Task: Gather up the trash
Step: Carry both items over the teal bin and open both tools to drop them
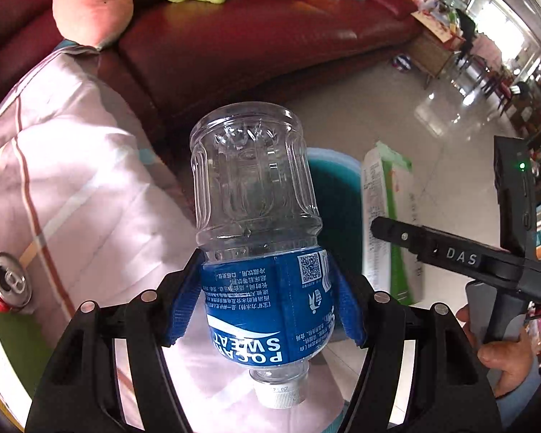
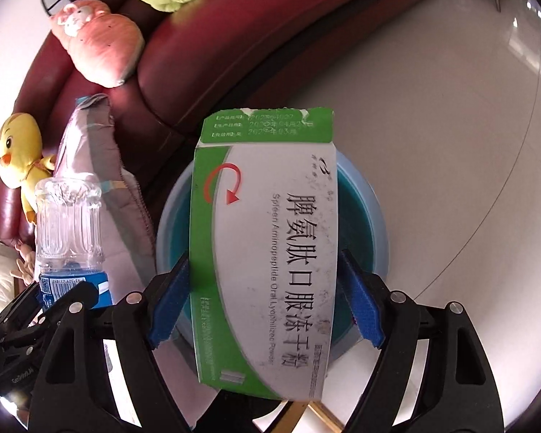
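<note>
Background: red leather sofa [image 1: 256, 36], glossy tiled floor [image 2: 432, 126] | soda can [image 1: 9, 283] at far left | left gripper [image 1: 267, 297] clamped on inverted plastic bottle [image 1: 256, 216] | blue bin [image 2: 357, 223] below | right gripper [image 2: 267, 299] clamped on green-white medicine box [image 2: 267, 252], above bin.

The bottle [image 1: 259, 238], cap nearest the camera, sits between the left gripper's [image 1: 267, 306] pads; bin [image 1: 337, 195] behind, carton [image 1: 389, 223] at three o'clock, can [image 1: 9, 285] at nine.
</note>
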